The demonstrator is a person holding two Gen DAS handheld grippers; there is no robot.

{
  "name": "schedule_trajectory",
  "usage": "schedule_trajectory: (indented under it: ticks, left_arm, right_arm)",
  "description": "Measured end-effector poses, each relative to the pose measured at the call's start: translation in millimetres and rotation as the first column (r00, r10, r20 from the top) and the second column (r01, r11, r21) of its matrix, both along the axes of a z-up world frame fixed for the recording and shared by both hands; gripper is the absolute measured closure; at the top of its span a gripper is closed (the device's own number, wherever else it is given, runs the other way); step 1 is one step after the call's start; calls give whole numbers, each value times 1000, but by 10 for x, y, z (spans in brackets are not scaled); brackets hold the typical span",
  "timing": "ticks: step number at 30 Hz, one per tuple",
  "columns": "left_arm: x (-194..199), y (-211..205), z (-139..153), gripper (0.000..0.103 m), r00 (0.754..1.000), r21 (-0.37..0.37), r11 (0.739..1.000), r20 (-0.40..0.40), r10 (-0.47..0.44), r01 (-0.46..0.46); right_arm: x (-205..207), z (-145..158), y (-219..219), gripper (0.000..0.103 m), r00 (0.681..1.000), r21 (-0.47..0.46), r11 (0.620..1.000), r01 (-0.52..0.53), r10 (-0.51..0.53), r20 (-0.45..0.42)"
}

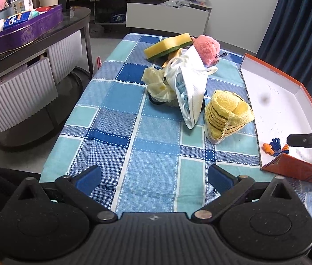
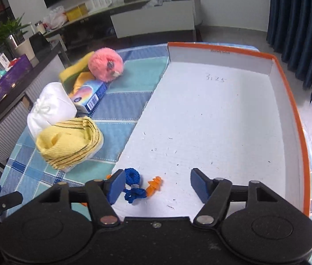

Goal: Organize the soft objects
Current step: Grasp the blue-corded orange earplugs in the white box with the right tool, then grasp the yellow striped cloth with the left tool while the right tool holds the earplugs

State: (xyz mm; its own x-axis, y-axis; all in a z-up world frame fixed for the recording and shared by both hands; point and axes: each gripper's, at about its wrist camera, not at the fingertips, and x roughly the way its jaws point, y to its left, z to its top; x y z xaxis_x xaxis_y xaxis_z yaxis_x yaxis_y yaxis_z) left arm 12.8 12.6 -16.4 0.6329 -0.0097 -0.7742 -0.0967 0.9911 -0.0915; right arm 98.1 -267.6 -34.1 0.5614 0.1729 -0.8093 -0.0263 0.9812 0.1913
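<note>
A pile of soft things lies on the checked tablecloth: a yellow-green sponge, a pink plush ball, a white mask pouch, a pale yellow cloth and a folded yellow striped towel. The towel, pouch and plush also show in the right wrist view. My left gripper is open and empty over the near cloth. My right gripper is open above the orange-rimmed white box, right over corded orange earplugs lying in it.
A small blue carton lies by the sponge. A low dark table with a purple tin stands on the left, a long sideboard at the back, and dark blue curtains on the right.
</note>
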Motion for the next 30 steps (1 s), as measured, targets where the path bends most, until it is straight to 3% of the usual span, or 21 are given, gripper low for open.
schedule_trajectory:
  ticks: [3, 7, 8, 9, 10, 11, 13, 24, 30]
  left_arm:
    - [17, 6, -7, 0, 1000, 1, 1000, -1, -1, 1]
    - [41, 10, -21, 0, 1000, 1, 1000, -1, -7, 7]
    - [46, 6, -23, 0, 1000, 1, 1000, 0, -10, 10]
    - [50, 6, -25, 0, 1000, 1, 1000, 2, -11, 11]
    - [52, 6, -25, 0, 1000, 0, 1000, 3, -12, 12]
    - [56, 5, -25, 0, 1000, -1, 1000, 4, -12, 12]
    - [67, 6, -28, 0, 1000, -2, 1000, 4, -10, 10]
    - [157, 23, 33, 0, 999, -11, 1000, 33, -7, 7]
    - [253, -32, 122, 0, 997, -1, 1000, 74, -28, 29]
  right_arm:
    - [92, -73, 82, 31, 998, 13, 999, -31, 31, -54]
    - [160, -166, 309, 32, 993, -51, 994, -99, 95, -70]
    - [161, -165, 331, 36, 993, -58, 993, -102, 99, -62]
    - [168, -159, 330, 45, 994, -41, 994, -101, 99, -52]
    - [165, -146, 318, 69, 994, -10, 995, -102, 101, -46]
    - [152, -131, 327, 84, 993, 4, 994, -112, 112, -40]
    - [115, -96, 416, 89, 989, -48, 987, -151, 151, -9]
    - [20, 389, 222, 92, 975, 48, 993, -109, 97, 198]
    - [-69, 568, 247, 92, 955, 30, 995, -94, 81, 287]
